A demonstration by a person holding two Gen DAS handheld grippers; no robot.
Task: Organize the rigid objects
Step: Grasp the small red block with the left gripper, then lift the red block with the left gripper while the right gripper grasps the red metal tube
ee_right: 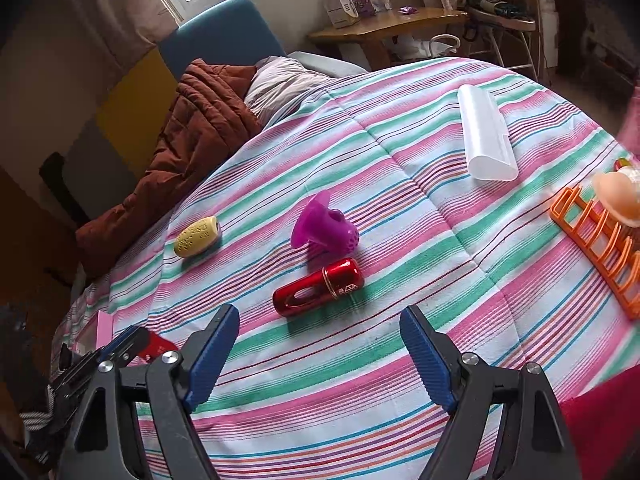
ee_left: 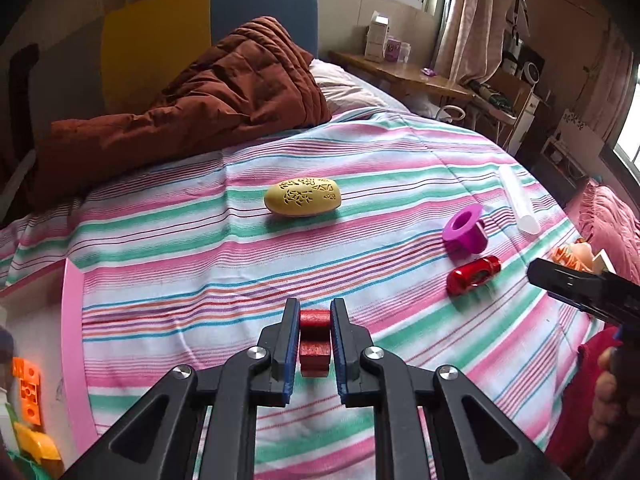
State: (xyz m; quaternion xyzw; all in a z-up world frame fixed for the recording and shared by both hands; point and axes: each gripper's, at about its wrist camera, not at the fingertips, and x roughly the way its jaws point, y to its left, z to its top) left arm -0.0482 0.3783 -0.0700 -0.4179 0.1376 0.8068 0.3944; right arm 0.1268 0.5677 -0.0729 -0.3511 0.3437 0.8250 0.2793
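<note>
My left gripper [ee_left: 315,312] is shut on a small dark red block [ee_left: 315,340], held just above the striped bedspread [ee_left: 180,264]. Ahead of it lie a yellow carved oval [ee_left: 303,197], a purple flanged cup [ee_left: 465,229] and a shiny red cylinder [ee_left: 473,275]. My right gripper [ee_right: 318,320] is open and empty, just short of the red cylinder [ee_right: 319,287]. Beyond it lie the purple cup [ee_right: 322,229], the yellow oval [ee_right: 197,237] and a white translucent case [ee_right: 485,139]. The left gripper with the red block [ee_right: 158,346] shows at the lower left.
A brown quilt [ee_left: 208,92] is heaped at the head of the bed. An orange rack [ee_right: 600,248] with a peach round object [ee_right: 618,198] sits at the right edge. A pink box [ee_left: 72,320] with orange and yellow pieces [ee_left: 30,392] is at the left. A wooden desk [ee_right: 384,26] stands beyond.
</note>
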